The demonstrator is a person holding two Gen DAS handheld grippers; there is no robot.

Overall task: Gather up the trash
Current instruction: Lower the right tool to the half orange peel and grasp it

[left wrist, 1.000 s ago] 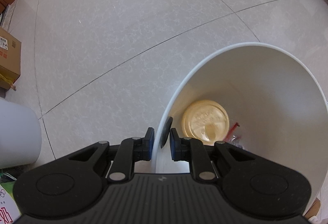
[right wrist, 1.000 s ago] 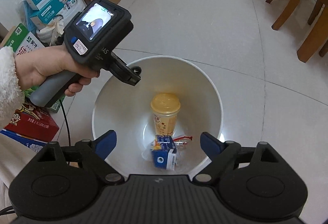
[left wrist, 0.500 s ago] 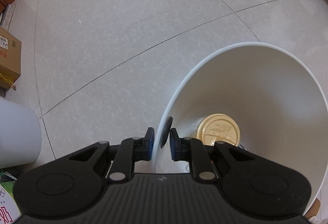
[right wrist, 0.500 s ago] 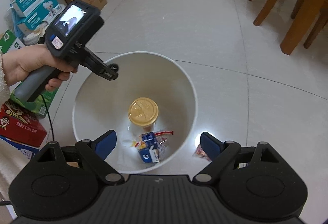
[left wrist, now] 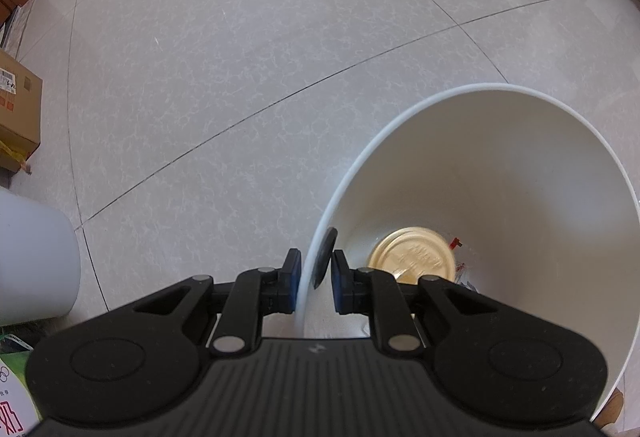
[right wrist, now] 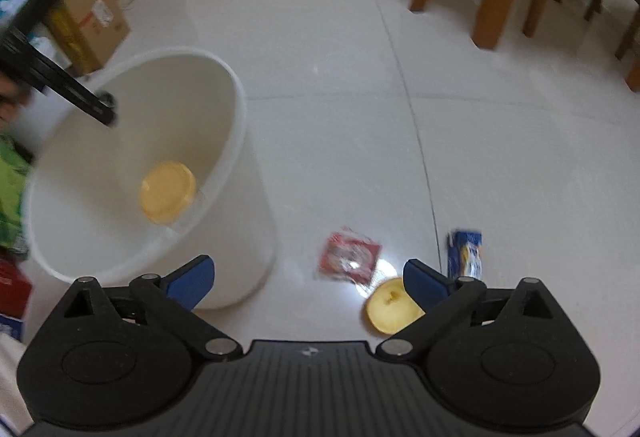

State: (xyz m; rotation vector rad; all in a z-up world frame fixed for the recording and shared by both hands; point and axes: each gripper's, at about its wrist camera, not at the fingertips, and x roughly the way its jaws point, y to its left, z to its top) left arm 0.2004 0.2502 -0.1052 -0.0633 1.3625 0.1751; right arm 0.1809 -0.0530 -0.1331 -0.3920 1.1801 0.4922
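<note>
Left wrist view, left gripper (left wrist: 314, 279) clamped on bucket (left wrist: 500, 173) rim, right gripper (right wrist: 308, 279) wide, empty, just opening

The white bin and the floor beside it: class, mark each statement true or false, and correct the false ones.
1. The left tool is clamped on the white bin's rim. True.
2. The right tool holds a red wrapper. False: it is open and empty; the wrapper lies on the floor.
3. A yellow-lidded cup is inside the bin. True.
4. The blue carton on the floor is in the bin. False: it lies outside, on the tiles.
</note>
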